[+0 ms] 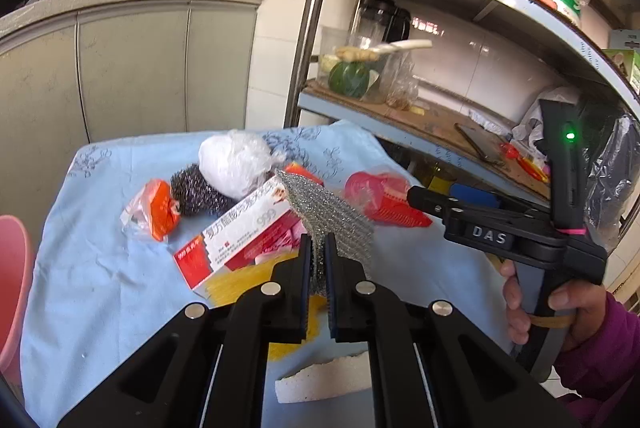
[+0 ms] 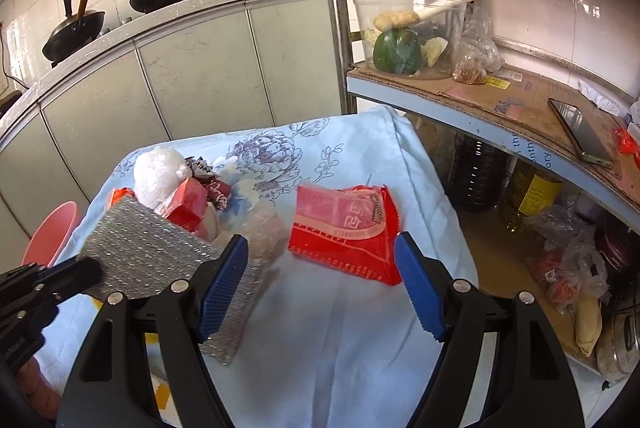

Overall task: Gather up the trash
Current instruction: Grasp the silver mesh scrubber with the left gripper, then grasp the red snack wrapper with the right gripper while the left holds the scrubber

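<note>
My left gripper [image 1: 318,242] is shut on a silver mesh scouring cloth [image 1: 328,211] and holds it above the blue cloth-covered table [image 1: 92,284]. The cloth also shows in the right wrist view [image 2: 152,256]. My right gripper [image 2: 322,264] is open, just in front of a red wrapper [image 2: 346,232]; it also shows in the left wrist view [image 1: 424,197]. Trash on the table: a white and red medicine box [image 1: 240,232], a steel wool ball [image 1: 196,193], a white plastic bag [image 1: 234,159], an orange wrapper [image 1: 154,207], a yellow piece and a white foam piece [image 1: 324,378].
A pink basin [image 1: 12,268] stands at the table's left edge. A metal shelf rack [image 2: 500,107] on the right holds a container of vegetables, a phone [image 2: 580,133] and oil bottles below. Grey cabinets with woks stand behind.
</note>
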The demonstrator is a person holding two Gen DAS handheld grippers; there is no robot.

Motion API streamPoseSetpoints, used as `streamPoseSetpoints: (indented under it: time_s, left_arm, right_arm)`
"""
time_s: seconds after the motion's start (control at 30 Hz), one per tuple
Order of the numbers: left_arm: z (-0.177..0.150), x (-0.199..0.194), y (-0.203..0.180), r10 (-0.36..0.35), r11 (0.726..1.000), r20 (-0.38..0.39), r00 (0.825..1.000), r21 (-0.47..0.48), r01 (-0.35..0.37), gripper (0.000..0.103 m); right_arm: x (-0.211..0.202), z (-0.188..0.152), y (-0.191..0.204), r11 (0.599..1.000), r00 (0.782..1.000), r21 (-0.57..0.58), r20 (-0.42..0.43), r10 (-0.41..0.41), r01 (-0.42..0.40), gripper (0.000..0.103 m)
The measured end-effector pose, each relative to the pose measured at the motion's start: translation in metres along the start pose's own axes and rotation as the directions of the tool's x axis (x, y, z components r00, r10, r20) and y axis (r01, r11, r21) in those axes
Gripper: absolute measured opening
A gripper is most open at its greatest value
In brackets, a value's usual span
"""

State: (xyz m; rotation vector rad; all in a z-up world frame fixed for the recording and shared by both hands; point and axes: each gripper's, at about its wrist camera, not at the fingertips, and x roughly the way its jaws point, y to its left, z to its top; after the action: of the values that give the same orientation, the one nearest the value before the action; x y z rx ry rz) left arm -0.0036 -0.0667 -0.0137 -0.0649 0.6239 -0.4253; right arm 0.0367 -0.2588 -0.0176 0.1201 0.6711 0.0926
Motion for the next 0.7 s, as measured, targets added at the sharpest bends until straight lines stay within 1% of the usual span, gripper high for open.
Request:
streamPoseSetpoints:
  time_s: [0.17,0.4,0.57,0.63,0.7]
  left_arm:
    - [0.01,-0.015,0.006,-0.041,0.999,0.053,0.998,-0.026,0.042,0.006]
    - [0.024,-0.039,0.015,-0.054,0.997,0.112,0.992,-0.051,0.06,0.006]
    - [0.03,-0.05,0.016,-0.054,0.997,0.134,0.99,-0.052,0.061,0.006]
    - [0.03,-0.051,0.018,-0.052,0.997,0.136,0.989,-0.052,0.059,0.006]
    - [0.03,-0.05,0.02,-0.05,0.997,0.134,0.99,-0.059,0.059,0.006]
  right_arm:
    - [0.015,0.011,-0.009,0.999,0.999,-0.011,-0.018,-0.031,0.031,0.076]
    - [0.06,0.019,-0.02,1.0,0.99,0.021,-0.143,-0.01,0.014,0.076]
    - [0.078,0.014,-0.017,0.999,0.98,0.001,-0.196,-0.043,0.044,0.076]
    - [0.081,0.011,-0.018,0.999,0.977,-0.004,-0.209,-0.05,0.05,0.062]
    - [0.08,0.008,-0.021,0.998,0.975,0.01,-0.214,-0.056,0.059,0.045]
